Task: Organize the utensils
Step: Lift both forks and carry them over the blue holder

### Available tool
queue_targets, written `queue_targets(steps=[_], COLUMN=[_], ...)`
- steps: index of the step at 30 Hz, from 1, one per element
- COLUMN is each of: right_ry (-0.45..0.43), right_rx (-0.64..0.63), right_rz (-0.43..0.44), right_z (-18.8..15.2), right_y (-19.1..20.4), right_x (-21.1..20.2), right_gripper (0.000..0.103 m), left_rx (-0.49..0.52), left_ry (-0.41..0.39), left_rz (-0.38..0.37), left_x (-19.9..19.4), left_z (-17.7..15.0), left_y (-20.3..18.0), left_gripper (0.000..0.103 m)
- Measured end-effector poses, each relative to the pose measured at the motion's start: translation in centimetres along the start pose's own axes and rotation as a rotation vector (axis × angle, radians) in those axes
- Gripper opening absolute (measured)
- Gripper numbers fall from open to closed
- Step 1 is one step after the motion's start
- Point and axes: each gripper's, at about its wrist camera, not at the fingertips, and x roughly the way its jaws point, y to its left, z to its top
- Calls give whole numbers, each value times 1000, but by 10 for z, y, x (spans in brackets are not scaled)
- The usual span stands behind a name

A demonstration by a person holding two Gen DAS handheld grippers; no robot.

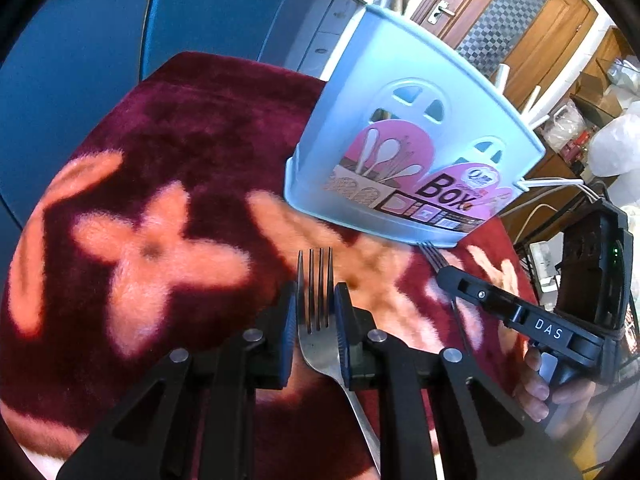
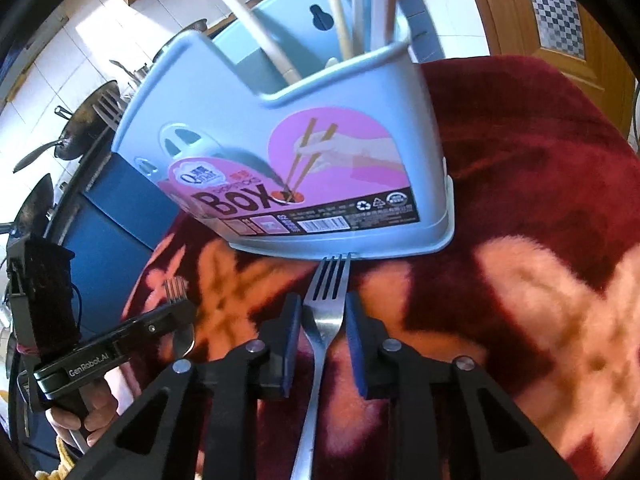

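Note:
A light blue plastic utensil box (image 1: 404,136) with a pink "BOX" label stands on a dark red flowered blanket (image 1: 160,200); it also shows in the right wrist view (image 2: 304,152) with several pale chopsticks (image 2: 256,28) inside. My left gripper (image 1: 316,312) is shut on a steel fork (image 1: 318,320), tines pointing forward, left of the box. My right gripper (image 2: 324,320) is shut on a second steel fork (image 2: 326,300), its tines touching the box's base. The right gripper also shows at the right of the left wrist view (image 1: 440,268); the left gripper shows at the left of the right wrist view (image 2: 176,308).
A blue cabinet (image 1: 224,12) stands behind the blanket. A wooden door (image 1: 508,20) is at the back right. Black pans (image 2: 84,120) hang on the tiled wall. Cables and bags (image 1: 572,128) lie at the right.

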Motion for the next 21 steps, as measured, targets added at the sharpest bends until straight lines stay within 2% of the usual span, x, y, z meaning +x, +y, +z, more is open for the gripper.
queue_targets(steps=[6, 7, 8, 12, 18, 21], right_ry=[-31, -42, -50, -95, -158, -225], right_rx=[7, 3, 0, -20, -36, -77], right_rz=[27, 22, 16, -19, -9, -29], right_z=[-12, -15, -17, -25, -31, -33], right_y=[10, 13, 15, 22, 32, 44], right_x=[-15, -19, -22, -37, -64, -84], right_gripper=[22, 18, 4, 3, 3, 3], left_rx=[50, 57, 67, 116, 134, 145], left_ry=[-53, -63, -74, -126, -184, -228], left_rz=[-3, -1, 6, 23, -15, -38], left_x=[-21, -24, -29, -46, -71, -88], left_z=[-9, -11, -13, -18, -17, -18], left_y=[-13, -15, -18, -30, -44, -51], left_gripper=[16, 16, 16, 15, 15, 12])
